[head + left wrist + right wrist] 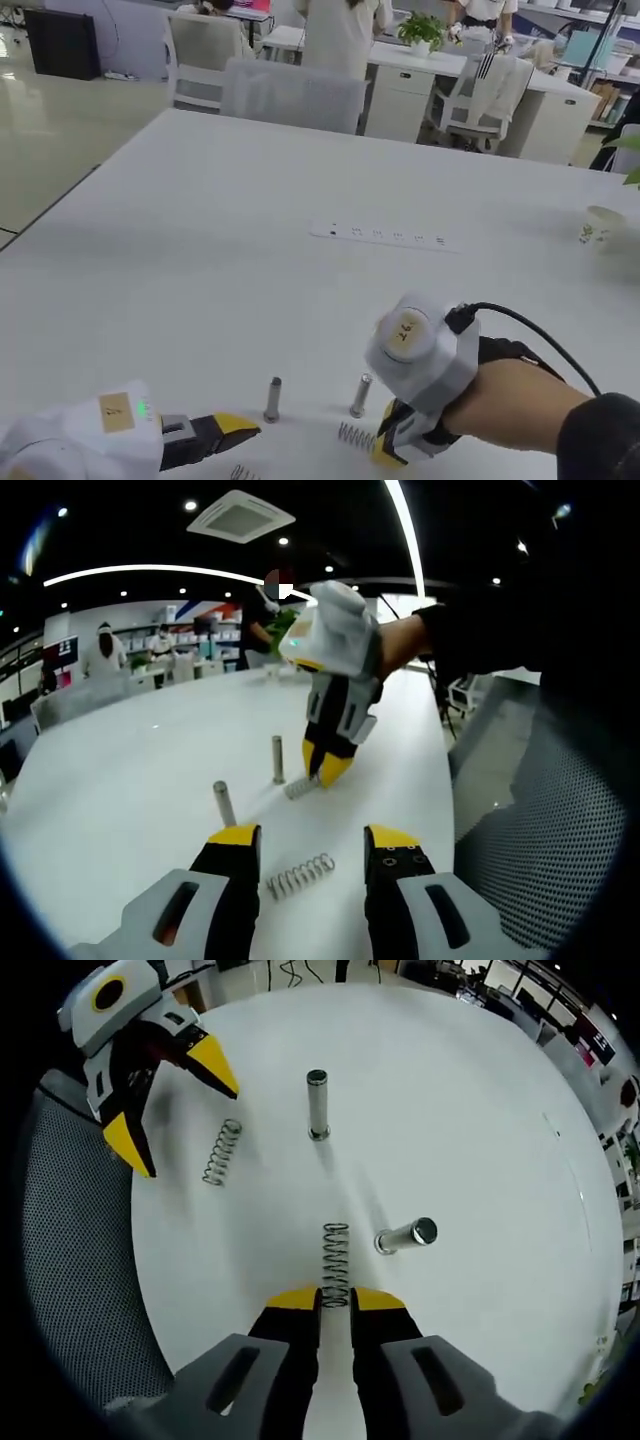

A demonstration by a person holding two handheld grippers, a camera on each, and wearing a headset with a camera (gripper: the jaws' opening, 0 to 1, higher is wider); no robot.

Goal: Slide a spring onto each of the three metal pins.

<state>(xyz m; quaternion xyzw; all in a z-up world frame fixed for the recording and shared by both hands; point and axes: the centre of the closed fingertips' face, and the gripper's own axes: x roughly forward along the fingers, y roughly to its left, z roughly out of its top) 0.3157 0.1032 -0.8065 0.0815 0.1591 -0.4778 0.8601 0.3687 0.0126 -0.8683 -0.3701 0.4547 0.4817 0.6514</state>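
Wht housings (420,350), yellow-tip blk fingers (232,855), blk sleeve (600,435).

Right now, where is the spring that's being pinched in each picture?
Head view: bottom centre, spring in the right hand-held gripper.
Left gripper view: centre, spring at that gripper's yellow tips.
Right gripper view: lower centre, spring between the jaws.
Shared landmark: the metal pin beside it.

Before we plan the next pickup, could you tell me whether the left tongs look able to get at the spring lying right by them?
Probably yes: the left tongs are open, the spring lies free on the table in line with their gap, and the right tongs sit farther off.
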